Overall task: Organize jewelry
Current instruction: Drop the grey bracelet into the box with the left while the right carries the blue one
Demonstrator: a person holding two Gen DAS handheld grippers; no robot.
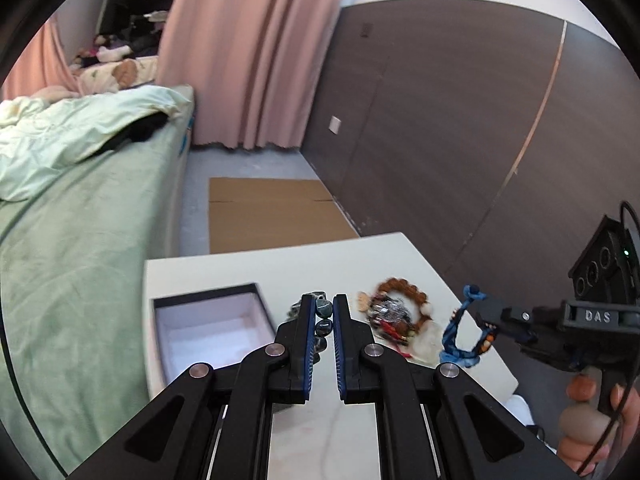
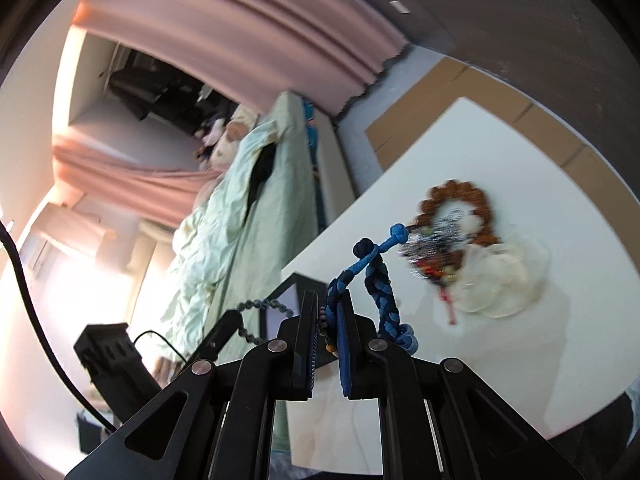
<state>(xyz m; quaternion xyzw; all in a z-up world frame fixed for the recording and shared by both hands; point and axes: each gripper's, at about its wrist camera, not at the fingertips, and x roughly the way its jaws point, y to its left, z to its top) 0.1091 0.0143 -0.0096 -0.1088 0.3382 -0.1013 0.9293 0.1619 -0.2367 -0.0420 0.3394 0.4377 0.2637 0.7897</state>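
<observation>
A bedroom. In the left wrist view a dark brown panelled wall fills the frame from twelve to three o'clock, with a small pale switch plate on it. Pink curtains hang at twelve o'clock, reaching the grey floor. A flattened cardboard sheet lies on that floor, near the centre. A bed with green sheets runs from nine to seven o'clock, a rumpled pale quilt heaped on it. A white table stands just beside the bed. In the right wrist view, bright light glares at nine o'clock.
</observation>
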